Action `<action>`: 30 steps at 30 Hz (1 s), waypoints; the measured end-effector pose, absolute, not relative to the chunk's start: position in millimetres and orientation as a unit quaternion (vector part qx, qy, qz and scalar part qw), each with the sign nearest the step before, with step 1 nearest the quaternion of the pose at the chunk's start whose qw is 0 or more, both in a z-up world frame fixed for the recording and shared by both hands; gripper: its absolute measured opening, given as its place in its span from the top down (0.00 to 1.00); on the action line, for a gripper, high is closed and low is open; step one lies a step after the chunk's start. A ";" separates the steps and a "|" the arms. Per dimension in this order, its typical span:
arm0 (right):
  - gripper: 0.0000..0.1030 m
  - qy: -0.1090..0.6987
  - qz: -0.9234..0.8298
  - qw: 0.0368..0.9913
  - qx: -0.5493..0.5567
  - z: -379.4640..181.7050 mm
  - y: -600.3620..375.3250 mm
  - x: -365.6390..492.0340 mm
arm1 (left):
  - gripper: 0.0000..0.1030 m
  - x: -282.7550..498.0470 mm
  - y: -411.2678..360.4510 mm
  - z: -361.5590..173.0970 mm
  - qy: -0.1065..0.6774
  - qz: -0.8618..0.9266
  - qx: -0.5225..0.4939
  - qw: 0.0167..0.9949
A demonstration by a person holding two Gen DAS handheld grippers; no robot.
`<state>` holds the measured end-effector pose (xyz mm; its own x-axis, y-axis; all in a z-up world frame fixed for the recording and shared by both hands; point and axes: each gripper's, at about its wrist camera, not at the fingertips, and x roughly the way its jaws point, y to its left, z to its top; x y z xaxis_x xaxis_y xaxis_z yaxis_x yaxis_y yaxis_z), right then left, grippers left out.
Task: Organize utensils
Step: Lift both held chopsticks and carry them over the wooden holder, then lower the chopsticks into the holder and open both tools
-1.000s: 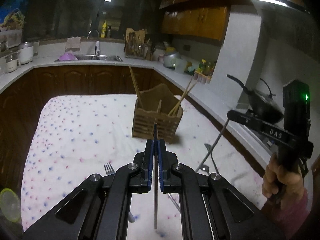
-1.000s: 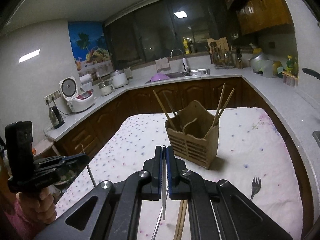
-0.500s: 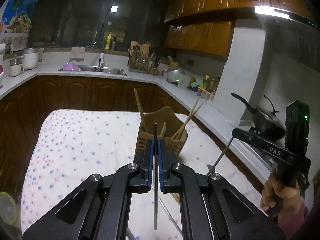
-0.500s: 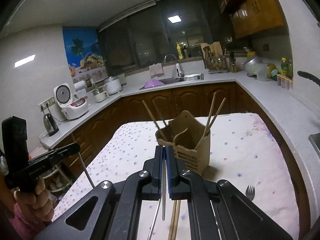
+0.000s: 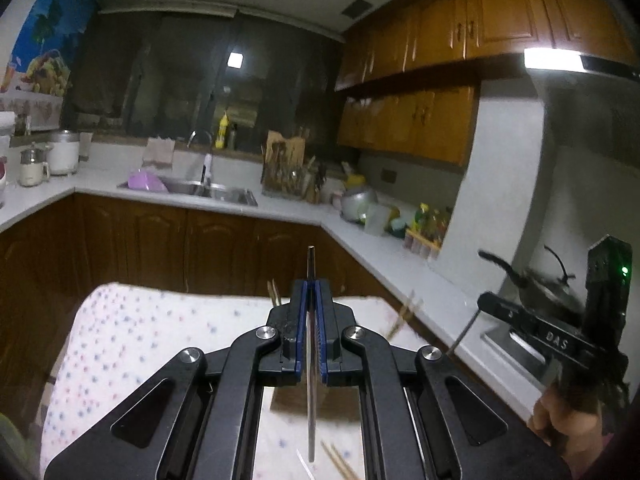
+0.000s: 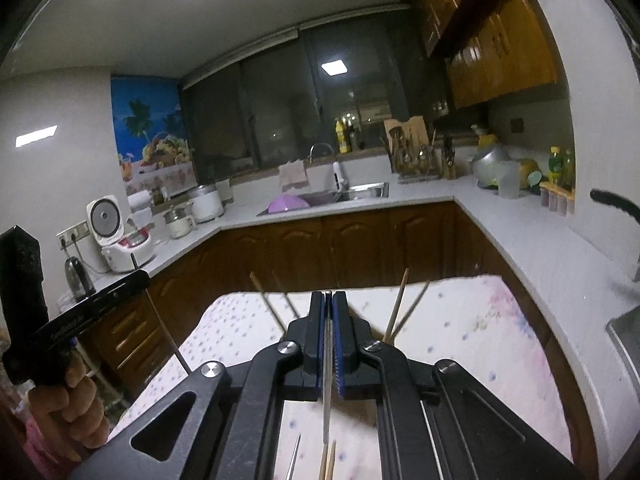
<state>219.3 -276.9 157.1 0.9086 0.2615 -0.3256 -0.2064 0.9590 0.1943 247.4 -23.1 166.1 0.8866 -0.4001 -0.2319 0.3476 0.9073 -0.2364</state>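
A: Left claw (image 5: 311, 308) is clamped tight on a thin metal utensil handle (image 5: 311, 400), its tip poking out above the jaws.

B: Right claw (image 6: 328, 320) too, pinching a metal utensil handle (image 6: 327, 400) over the dotted bench (image 6: 460, 340). Chopsticks (image 6: 398, 306) stick up just behind it.
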 end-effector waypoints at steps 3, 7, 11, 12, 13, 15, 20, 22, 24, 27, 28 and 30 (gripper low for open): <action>0.96 0.162 0.111 0.977 0.077 168.4 -280.0 231.8 | 0.96 262.8 -27.7 175.4 0.121 -0.187 -0.098 0.970; 0.96 0.147 0.099 0.981 0.080 179.3 -285.4 250.3 | 0.96 287.6 -36.8 183.9 0.102 -0.182 -0.098 0.973; 0.96 0.142 0.085 0.983 0.076 180.8 -288.8 265.8 | 0.96 310.4 -45.3 181.3 0.095 -0.173 -0.104 0.975; 0.96 0.143 0.082 0.983 0.075 179.2 -289.8 270.8 | 0.96 315.3 -46.6 177.9 0.097 -0.172 -0.108 0.974; 0.96 0.144 0.081 0.983 0.077 177.3 -291.0 274.7 | 0.96 320.1 -48.6 174.4 0.099 -0.171 -0.112 0.974; 0.96 0.150 0.079 0.982 0.080 171.1 -292.8 281.9 | 0.96 327.7 -51.3 166.1 0.100 -0.166 -0.115 0.974; 0.96 0.166 0.073 0.980 0.086 148.8 -293.3 294.7 | 0.96 342.5 -59.6 140.8 0.103 -0.149 -0.116 0.977; 0.96 0.175 0.074 0.978 0.089 136.5 -291.9 298.7 | 0.96 340.3 -60.4 136.7 0.083 -0.138 -0.111 0.981; 0.96 0.181 0.072 0.977 0.088 127.9 -291.1 300.0 | 0.96 339.7 -58.8 135.1 0.079 -0.138 -0.113 0.981; 0.96 0.190 0.071 0.975 0.092 117.4 -291.4 302.6 | 0.96 343.1 -59.1 135.9 0.076 -0.130 -0.112 0.982; 0.96 0.192 0.071 0.974 0.094 114.5 -291.7 303.2 | 0.96 344.5 -58.6 136.9 0.075 -0.129 -0.114 0.982; 0.96 0.194 0.070 0.974 0.096 113.8 -291.4 304.3 | 0.96 348.3 -57.7 139.3 0.075 -0.127 -0.118 0.982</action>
<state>304.3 -291.4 113.8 0.9150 0.1735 -0.3642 -0.0988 0.9717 0.2148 348.3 -57.7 139.3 0.9564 -0.2677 -0.1164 0.2323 0.9395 -0.2517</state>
